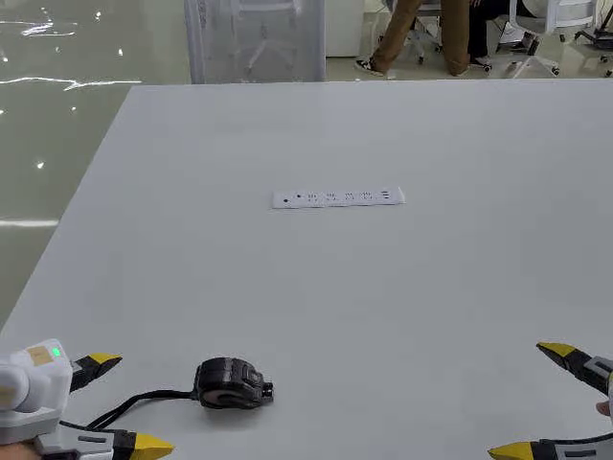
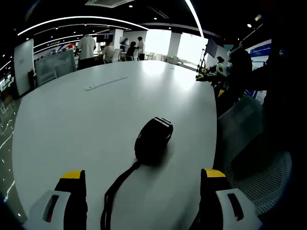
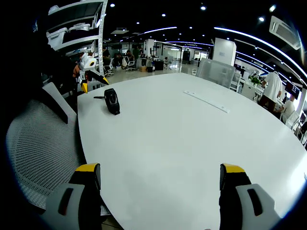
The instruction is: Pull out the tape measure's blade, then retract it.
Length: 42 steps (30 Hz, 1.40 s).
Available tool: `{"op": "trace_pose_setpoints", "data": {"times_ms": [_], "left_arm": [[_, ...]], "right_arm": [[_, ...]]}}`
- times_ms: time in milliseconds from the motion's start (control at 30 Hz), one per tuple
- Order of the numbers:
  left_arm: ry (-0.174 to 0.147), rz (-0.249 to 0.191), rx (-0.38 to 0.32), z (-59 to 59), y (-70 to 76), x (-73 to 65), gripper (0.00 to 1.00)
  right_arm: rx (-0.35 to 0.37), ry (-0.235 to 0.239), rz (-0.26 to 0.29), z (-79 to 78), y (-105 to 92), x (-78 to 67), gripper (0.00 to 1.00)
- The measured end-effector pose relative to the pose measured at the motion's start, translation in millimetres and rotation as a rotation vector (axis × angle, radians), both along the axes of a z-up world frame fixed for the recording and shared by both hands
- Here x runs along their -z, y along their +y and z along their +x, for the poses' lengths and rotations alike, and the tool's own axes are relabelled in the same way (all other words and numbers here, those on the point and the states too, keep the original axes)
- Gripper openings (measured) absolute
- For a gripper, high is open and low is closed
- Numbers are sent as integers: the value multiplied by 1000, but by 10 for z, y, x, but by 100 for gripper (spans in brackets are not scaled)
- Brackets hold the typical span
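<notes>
A black tape measure (image 1: pixel 233 383) lies on the white table near the front left, its black wrist strap (image 1: pixel 134 403) trailing toward the left. No blade shows out of it. My left gripper (image 1: pixel 124 402) stands open just left of it, jaws either side of the strap. In the left gripper view the tape measure (image 2: pixel 153 139) lies ahead between the yellow-tipped jaws, a short way off, and my left gripper (image 2: pixel 144 179) touches nothing. My right gripper (image 1: pixel 546 398) is open at the front right, far from the tape measure (image 3: pixel 112 101). The right gripper (image 3: pixel 160 172) holds nothing.
A white power strip (image 1: pixel 337 197) lies mid-table, farther back. The white table (image 1: pixel 383 287) is broad and bare around it. A mesh chair (image 3: pixel 33 143) stands at the near table edge. People and office chairs are beyond the far edge.
</notes>
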<state>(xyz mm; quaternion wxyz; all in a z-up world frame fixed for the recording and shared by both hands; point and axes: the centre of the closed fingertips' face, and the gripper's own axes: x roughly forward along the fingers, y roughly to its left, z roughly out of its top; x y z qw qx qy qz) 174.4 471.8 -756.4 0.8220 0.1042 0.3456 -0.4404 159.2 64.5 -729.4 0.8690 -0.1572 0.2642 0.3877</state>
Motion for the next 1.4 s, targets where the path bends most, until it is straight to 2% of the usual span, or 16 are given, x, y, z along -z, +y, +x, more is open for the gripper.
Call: {"op": "trace_pose_setpoints", "data": {"times_ms": [33, 67, 100, 200, 333, 433, 533, 600, 633, 700, 767, 867, 900, 1067, 1167, 1400], "left_arm": [[12, 6, 14, -4, -25, 24, 95], [11, 47, 46, 3, -37, 63, 95], [-5, 67, 69, 23, -57, 71, 95], [-6, 71, 128, 50, -179, 52, 95], [-8, 124, 198, 123, -272, 37, 94], [1, 132, 251, 162, -357, 24, 92], [-32, 177, 336, 207, -432, 21, 88], [-32, 184, 351, 252, -484, 26, 88], [-49, 194, 354, 296, -492, 24, 88], [-31, 191, 363, 320, -533, 22, 88], [-33, 191, 372, 342, -568, 19, 87], [-21, 199, 420, 288, -621, 44, 78], [-45, 222, 458, 281, -626, 63, 74], [-29, 226, 475, 262, -718, 115, 70], [-23, 245, 481, 283, -746, 154, 62], [-4, 265, 542, 247, -856, 213, 52]], "right_arm": [[-7, 1, 0, 10, 35, -1, 100], [-24, 0, 3, 29, 90, -1, 100], [-34, -4, 1, 47, 116, 9, 100], [-64, 1, -2, 94, 230, 10, 100], [-109, -6, -5, 147, 369, 6, 100], [-128, -9, -6, 190, 442, 10, 100], [-152, -13, -9, 210, 538, 16, 100], [-165, -14, -6, 230, 590, 20, 100], [-170, -14, -5, 236, 611, 19, 100], [-186, -12, -6, 248, 665, 35, 100], [-207, -5, -11, 255, 731, 63, 100], [-238, -1, -13, 268, 834, 89, 100], [-253, 1, -16, 274, 884, 100, 100], [-288, 4, 4, 317, 1115, 98, 100], [-316, 5, 15, 332, 1255, 132, 97], [-399, 40, 15, 322, 1608, 331, 92]]}}
